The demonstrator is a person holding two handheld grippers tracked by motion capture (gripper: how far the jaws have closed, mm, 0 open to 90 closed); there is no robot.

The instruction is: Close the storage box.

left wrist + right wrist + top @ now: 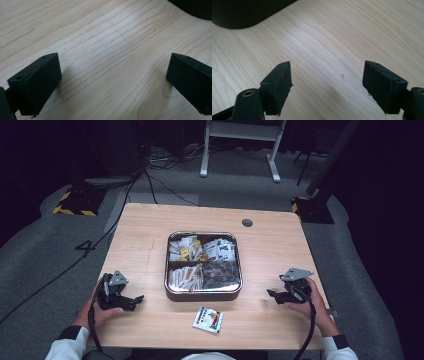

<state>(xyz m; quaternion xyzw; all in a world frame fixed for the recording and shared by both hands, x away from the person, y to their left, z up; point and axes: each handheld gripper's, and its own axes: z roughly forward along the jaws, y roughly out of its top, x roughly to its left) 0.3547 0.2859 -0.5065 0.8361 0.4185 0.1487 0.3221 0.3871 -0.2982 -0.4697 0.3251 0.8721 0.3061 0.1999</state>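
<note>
1. Left gripper (136, 301) rests on the table (145, 235), jaws apart, holding nothing
2. Tray (202, 295) of packets sits mid-table; one packet (208, 319) lies just before it
3. Right gripper (273, 294) rests with jaws apart, holding nothing

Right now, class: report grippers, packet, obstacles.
Left gripper and right gripper open, empty. Packet loose before tray. Nothing blocking.

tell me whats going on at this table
A person sits at a wooden table with a two-jaw gripper in each hand. The left gripper and right gripper both rest open on the wood, holding nothing. Between them sits a dark square tray with four compartments of small packets. One loose packet lies on the table in front of the tray, nearest the person, untouched.
</note>
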